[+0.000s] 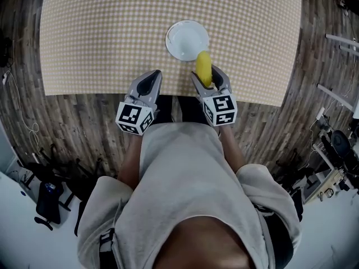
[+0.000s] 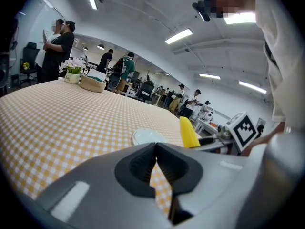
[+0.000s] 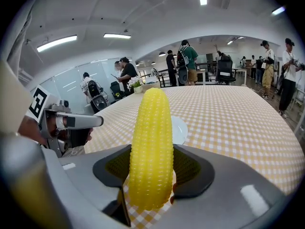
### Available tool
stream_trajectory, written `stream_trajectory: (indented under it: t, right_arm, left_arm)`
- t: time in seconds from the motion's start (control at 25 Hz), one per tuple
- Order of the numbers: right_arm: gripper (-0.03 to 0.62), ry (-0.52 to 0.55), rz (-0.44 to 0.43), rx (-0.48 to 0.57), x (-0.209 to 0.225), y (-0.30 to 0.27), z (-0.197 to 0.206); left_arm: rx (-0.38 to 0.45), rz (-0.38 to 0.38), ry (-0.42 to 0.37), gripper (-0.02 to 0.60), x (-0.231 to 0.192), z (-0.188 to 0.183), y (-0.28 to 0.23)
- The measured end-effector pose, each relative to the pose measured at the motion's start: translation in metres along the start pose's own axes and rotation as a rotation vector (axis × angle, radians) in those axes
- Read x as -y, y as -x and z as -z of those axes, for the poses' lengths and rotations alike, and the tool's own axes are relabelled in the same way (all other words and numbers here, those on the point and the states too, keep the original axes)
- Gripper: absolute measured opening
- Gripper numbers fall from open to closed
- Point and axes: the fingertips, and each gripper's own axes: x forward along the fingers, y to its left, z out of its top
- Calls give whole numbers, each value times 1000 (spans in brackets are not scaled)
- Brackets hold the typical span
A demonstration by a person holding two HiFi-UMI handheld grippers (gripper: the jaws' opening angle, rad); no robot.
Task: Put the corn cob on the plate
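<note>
Right tool clamped on corn cob, near plate (left tool closed, empty).

Much of the plate behind the corn cob

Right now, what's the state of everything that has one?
corn cob: gripped, not on the plate
plate: empty, flat on the checked table
left hand-held gripper: shut, empty
right hand-held gripper: shut on corn cob

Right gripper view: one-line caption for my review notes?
Right gripper holds a yellow corn cob between its jaws, white plate beyond on the checkered table.
</note>
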Motion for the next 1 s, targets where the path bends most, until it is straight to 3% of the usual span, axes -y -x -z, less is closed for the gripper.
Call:
stream_trajectory:
  t: [0.52,1.0]
  right_arm:
    - [250,92,-11,21,11,-71,-41]
    - [250,146,3,23,9,-91,-55]
  left_arm:
    - [2,-27,29,8,-16,4,8]
    - [15,-34,33,8,-16,2,14]
